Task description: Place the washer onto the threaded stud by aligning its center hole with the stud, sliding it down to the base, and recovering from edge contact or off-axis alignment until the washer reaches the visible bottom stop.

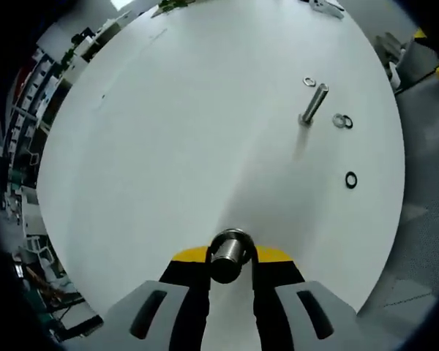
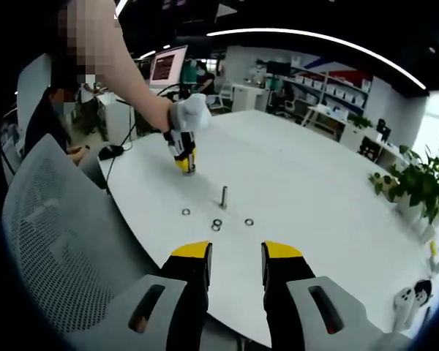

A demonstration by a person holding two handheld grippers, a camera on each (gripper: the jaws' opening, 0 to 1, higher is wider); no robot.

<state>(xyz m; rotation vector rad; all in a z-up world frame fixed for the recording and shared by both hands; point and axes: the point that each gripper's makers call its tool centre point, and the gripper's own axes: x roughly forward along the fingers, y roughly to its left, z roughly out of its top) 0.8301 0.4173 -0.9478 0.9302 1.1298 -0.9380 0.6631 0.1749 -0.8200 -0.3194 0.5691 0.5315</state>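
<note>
Spanning both views, the round white table (image 1: 168, 146) is carrying an upright threaded stud (image 1: 314, 104) with loose washers (image 1: 342, 121) lying flat around its base, none on it. Left gripper (image 1: 230, 257) is clamping a second metal stud (image 1: 229, 252) between its jaws, standing well apart from them. Right gripper (image 2: 236, 257) is hovering open, holding nothing, near the table edge.

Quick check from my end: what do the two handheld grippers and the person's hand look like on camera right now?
Both the left gripper and right gripper have black jaws with yellow tips on light grey bodies with dark slots. The hand on the left gripper wears a white glove; the arm is bare.
</note>
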